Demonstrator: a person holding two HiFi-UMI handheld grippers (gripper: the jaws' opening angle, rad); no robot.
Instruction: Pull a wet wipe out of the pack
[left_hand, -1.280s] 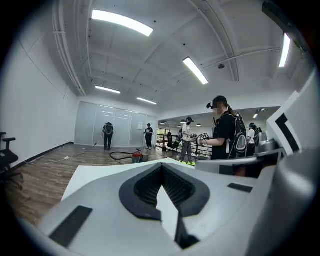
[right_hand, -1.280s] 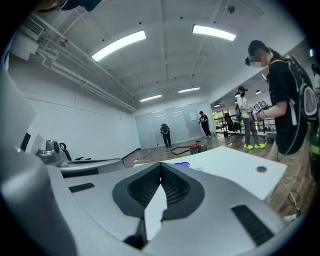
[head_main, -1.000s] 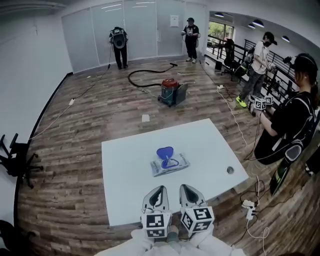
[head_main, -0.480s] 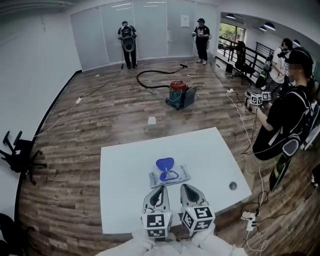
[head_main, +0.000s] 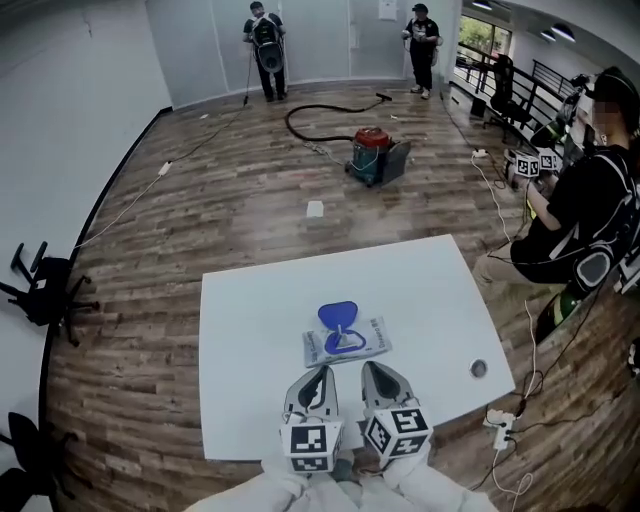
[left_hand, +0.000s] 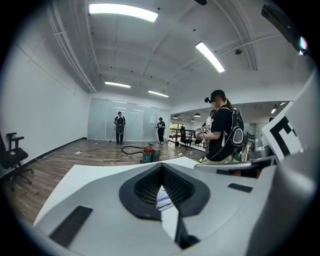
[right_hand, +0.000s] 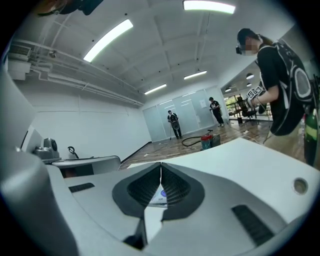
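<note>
Nothing much has moved: both grippers still wait at the near edge of the counter (head_main: 250, 330). The left gripper (head_main: 321, 374) and the right gripper (head_main: 369, 370) are closed tight and hold nothing. The pack (head_main: 368, 338) lies just ahead, with its blue lid (head_main: 338, 315) flipped up. A wipe is probably soft, thin and wet, so pinch it at the opening and hold the light pack down.

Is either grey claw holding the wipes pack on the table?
No, the left gripper and right gripper sit apart from the flat blue-lidded wet wipe pack.
</note>
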